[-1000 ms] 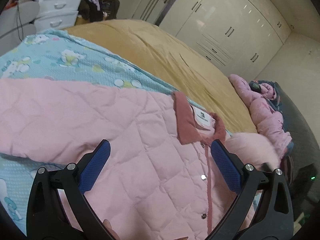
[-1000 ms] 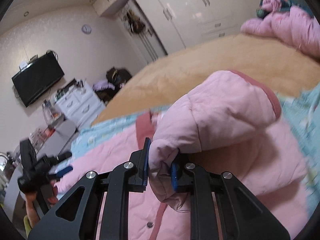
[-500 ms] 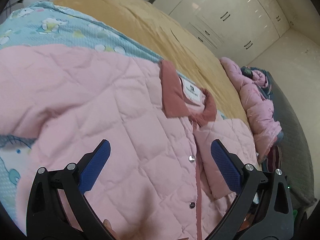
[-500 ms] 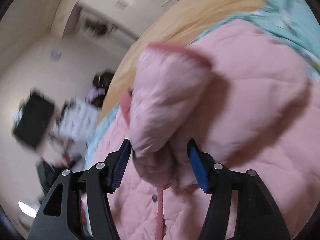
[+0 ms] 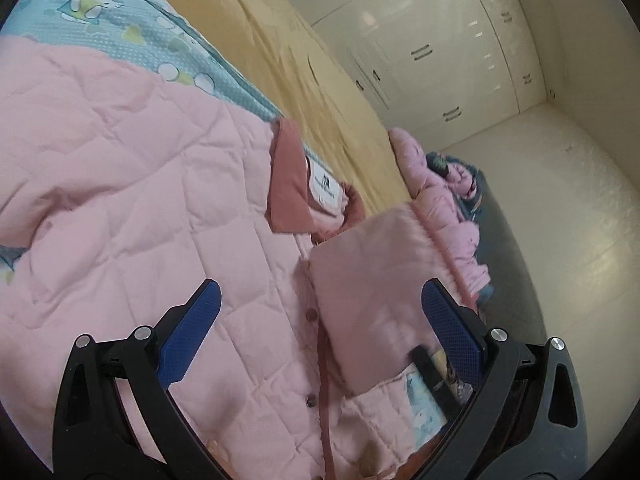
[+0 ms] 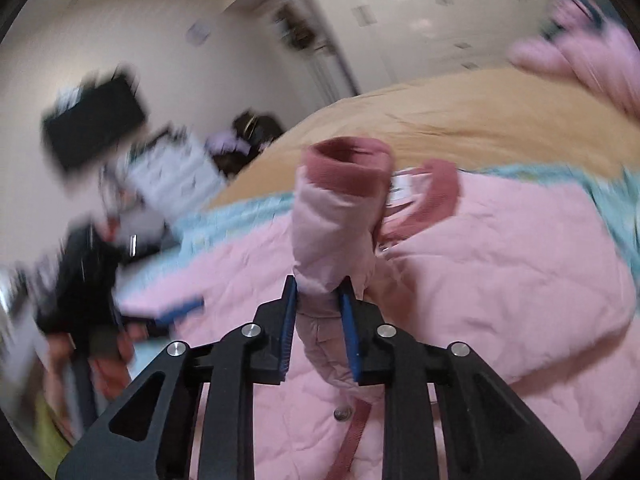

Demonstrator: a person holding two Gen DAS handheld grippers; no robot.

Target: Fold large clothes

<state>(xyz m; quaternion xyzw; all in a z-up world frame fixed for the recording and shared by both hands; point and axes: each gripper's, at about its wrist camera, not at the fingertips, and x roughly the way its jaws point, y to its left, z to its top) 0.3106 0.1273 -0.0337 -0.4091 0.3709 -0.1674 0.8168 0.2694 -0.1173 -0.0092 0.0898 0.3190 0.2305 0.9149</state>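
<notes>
A pink quilted jacket [image 5: 140,208] with a dark pink collar [image 5: 288,184] lies front up on a blue cartoon-print sheet [image 5: 132,28] on the bed. My left gripper [image 5: 316,320] is open and empty just above the jacket's buttoned front. A blurred pink sleeve [image 5: 372,280] hangs over the jacket's right side. In the right wrist view my right gripper [image 6: 318,296] is shut on that sleeve [image 6: 336,216], and its dark pink cuff [image 6: 346,160] stands up above the jacket [image 6: 500,264].
A tan blanket [image 5: 280,52] covers the far part of the bed. Another pink coat [image 5: 444,204] lies bunched at the bed's far right. White wardrobe doors [image 5: 432,48] line the wall. A person's dark figure [image 6: 84,276] shows blurred at left.
My right gripper opened around the sleeve, then shut on it again and lifted it over the jacket's front. My left gripper moved closer over the jacket and stayed open.
</notes>
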